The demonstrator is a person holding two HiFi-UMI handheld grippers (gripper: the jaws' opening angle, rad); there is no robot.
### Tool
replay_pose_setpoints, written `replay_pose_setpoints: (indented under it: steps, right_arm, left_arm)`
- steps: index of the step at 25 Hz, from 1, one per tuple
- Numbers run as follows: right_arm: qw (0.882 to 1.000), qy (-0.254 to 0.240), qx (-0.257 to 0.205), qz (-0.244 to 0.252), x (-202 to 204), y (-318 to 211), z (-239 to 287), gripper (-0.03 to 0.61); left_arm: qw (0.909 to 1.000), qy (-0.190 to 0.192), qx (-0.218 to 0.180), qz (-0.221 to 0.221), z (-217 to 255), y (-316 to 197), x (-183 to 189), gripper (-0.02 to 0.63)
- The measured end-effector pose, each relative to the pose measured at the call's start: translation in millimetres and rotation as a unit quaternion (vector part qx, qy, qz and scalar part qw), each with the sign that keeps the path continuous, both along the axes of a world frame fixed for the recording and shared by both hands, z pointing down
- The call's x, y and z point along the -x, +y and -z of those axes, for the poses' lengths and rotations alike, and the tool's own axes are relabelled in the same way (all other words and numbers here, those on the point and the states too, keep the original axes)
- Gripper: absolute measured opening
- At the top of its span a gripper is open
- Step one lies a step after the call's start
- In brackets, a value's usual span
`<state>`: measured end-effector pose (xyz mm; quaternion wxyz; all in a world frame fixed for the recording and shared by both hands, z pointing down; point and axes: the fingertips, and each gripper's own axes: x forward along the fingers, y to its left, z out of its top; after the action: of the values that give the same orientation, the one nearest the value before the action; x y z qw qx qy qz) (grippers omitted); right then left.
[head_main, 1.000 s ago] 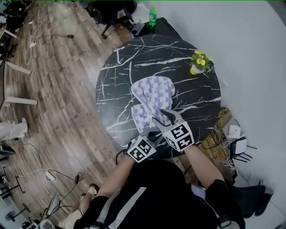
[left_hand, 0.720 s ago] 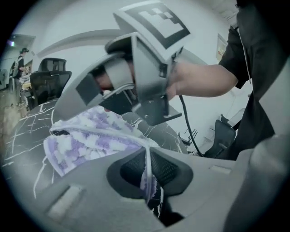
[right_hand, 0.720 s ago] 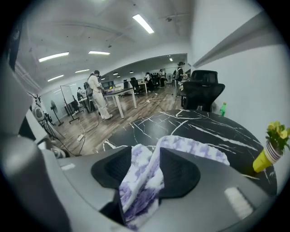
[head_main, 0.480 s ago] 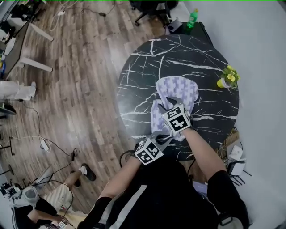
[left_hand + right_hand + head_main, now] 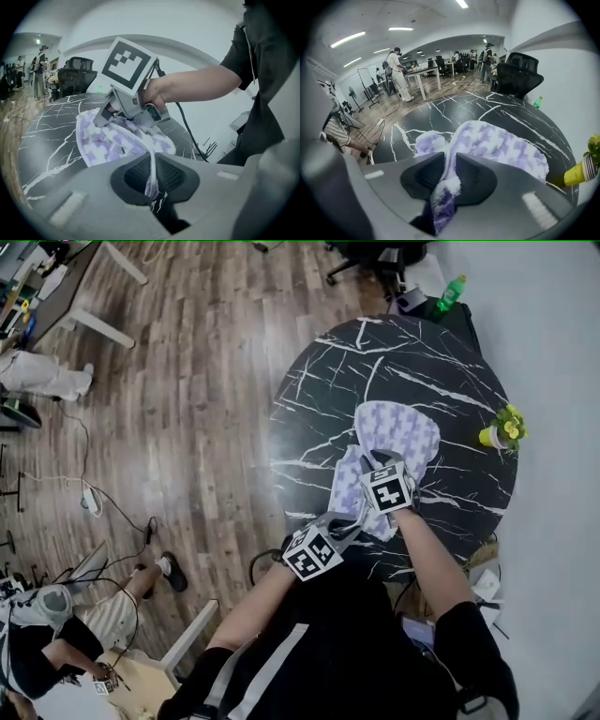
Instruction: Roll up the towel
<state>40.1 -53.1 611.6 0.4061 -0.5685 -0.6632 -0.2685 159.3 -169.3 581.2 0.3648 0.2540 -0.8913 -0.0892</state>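
Observation:
A purple-and-white checked towel (image 5: 398,432) lies rumpled on the round black marble table (image 5: 319,390). My left gripper (image 5: 349,523) is at the towel's near edge and shut on a thin strip of the towel (image 5: 151,174). The right gripper (image 5: 379,463) points steeply down onto the towel's middle. Its jaws have just been closing, and a bunched fold of the towel (image 5: 444,190) now fills the gap between them, pinched. In the left gripper view the right gripper (image 5: 107,112) presses into the cloth just ahead.
A small yellow flower pot (image 5: 504,427) stands at the table's right edge, close to the towel. A green bottle (image 5: 452,289) and a black office chair (image 5: 375,254) are beyond the table. Cables lie on the wooden floor (image 5: 187,381) to the left.
The right gripper has come down onto the towel and its jaws have closed round a fold. The left gripper keeps its hold on the near edge and has shifted slightly.

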Motion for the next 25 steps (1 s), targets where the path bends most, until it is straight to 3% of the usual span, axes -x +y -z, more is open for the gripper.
replay_pose_setpoints:
  steps: [3,6,9,12,14,16,19,21,23,25]
  right_arm:
    - [1.0,-0.004,0.018,-0.013,4,-4,10,0.046]
    - [0.998,-0.009,0.04,-0.042,16,-19,20,0.033]
    - [0.995,-0.011,0.057,-0.083,29,-41,30,0.031]
    - [0.991,-0.016,0.068,-0.118,39,-67,40,0.031]
    - [0.987,-0.02,0.077,-0.138,43,-85,47,0.031]
    - [0.983,-0.021,0.089,-0.16,43,-101,52,0.031]
    - [0.976,-0.024,0.104,-0.191,43,-120,58,0.031]
    - [0.97,-0.024,0.112,-0.214,44,-132,60,0.031]
    - [0.964,-0.023,0.117,-0.236,45,-143,60,0.031]
    - [0.959,-0.024,0.119,-0.255,47,-154,58,0.031]
  left_arm:
    - [1.0,0.006,-0.002,0.006,-1,4,0,0.043]
    - [0.9998,0.006,-0.005,0.018,4,14,8,0.146]
    - [0.9984,-0.007,-0.006,0.056,13,42,26,0.169]
    - [0.9956,-0.008,0.032,0.088,11,79,44,0.169]
    - [0.9936,-0.01,0.074,0.085,9,97,58,0.186]
    - [0.993,-0.019,0.091,0.073,13,108,78,0.198]
    - [0.9959,-0.035,0.07,0.046,28,105,116,0.204]
    - [0.9972,-0.048,0.057,0.004,37,94,137,0.204]
    - [0.9938,-0.068,0.053,-0.071,47,75,148,0.202]
    - [0.9836,-0.076,0.054,-0.155,51,57,148,0.196]
